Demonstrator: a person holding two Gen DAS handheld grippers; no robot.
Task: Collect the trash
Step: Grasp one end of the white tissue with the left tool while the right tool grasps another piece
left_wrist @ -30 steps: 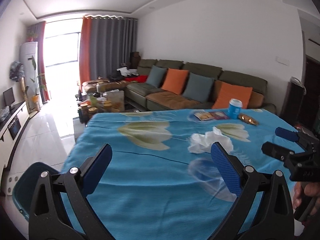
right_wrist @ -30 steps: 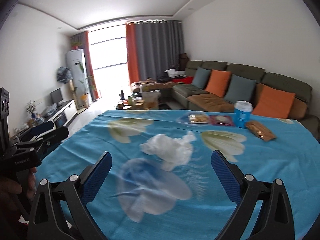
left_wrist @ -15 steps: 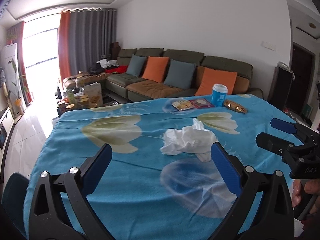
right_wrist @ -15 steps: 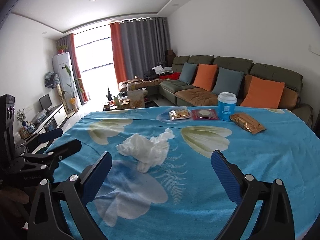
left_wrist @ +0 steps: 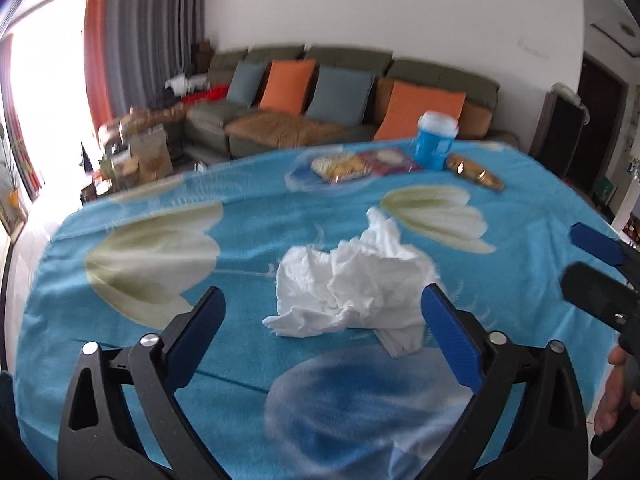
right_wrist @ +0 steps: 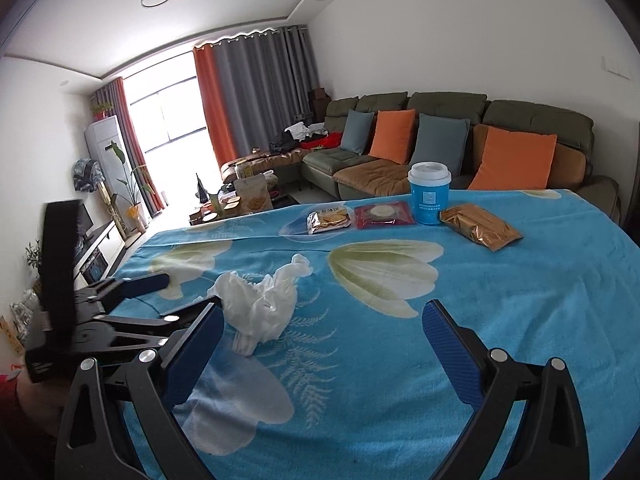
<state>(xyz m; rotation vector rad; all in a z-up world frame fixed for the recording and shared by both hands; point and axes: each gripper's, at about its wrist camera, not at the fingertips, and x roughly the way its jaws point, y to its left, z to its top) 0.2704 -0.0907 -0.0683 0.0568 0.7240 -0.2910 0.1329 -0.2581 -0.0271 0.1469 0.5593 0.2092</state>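
One crumpled white tissue lies mid-table on the blue tablecloth, ahead of the left gripper, whose jaws have just narrowed slightly, nothing between them. Soft, featherlight, compressible: pinch its bulky centre. Right gripper gapes empty.

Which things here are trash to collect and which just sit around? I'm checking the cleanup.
Likely the job:
crumpled white tissue
left gripper, jaws open around it, just narrowing

Lying about, possibly later trash:
blue cup
gold packet
cracker packet
red packet
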